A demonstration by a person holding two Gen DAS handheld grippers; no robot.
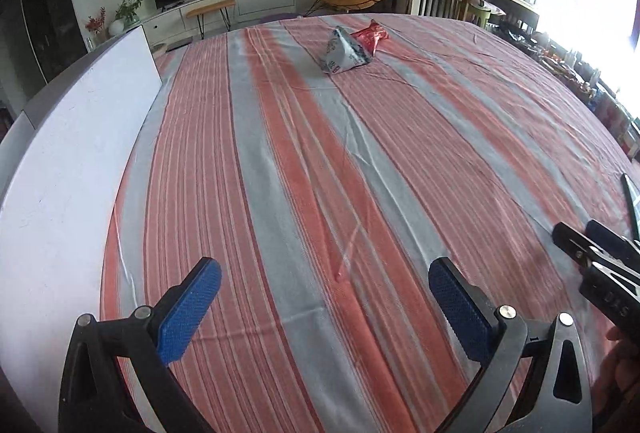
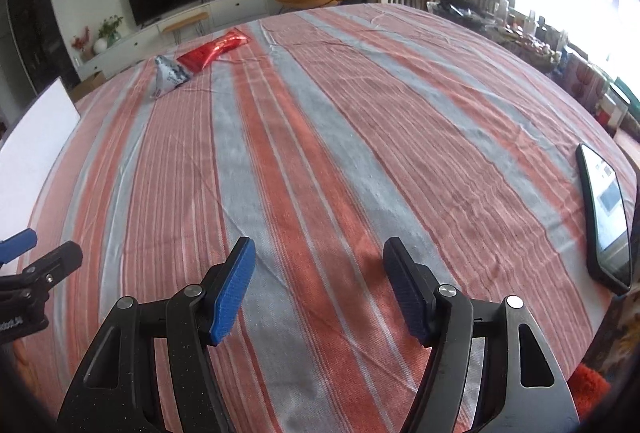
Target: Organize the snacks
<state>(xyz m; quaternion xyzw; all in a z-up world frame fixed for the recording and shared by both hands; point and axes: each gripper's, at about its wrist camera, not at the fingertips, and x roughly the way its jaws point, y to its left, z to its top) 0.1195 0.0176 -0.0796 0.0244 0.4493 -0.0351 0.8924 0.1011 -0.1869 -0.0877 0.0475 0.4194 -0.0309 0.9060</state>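
Observation:
Two snack bags lie touching at the far side of the striped tablecloth (image 1: 304, 161): a silver-and-blue bag (image 1: 344, 51) and a red foil bag (image 1: 370, 35) behind it. In the right wrist view the silver bag (image 2: 170, 77) and the red bag (image 2: 214, 51) sit far off to the upper left. My left gripper (image 1: 324, 269) hovers low over the near cloth, open wide, nothing between its blue pads. My right gripper (image 2: 320, 247) is also open and empty, close beside it. Its fingers (image 1: 572, 243) show at the right edge of the left wrist view.
A white board (image 1: 80, 153) lies along the table's left side. A dark phone (image 2: 608, 217) rests screen up near the right edge. Beyond the table stand a TV cabinet, plants, an orange chair and a cluttered sideboard under the window.

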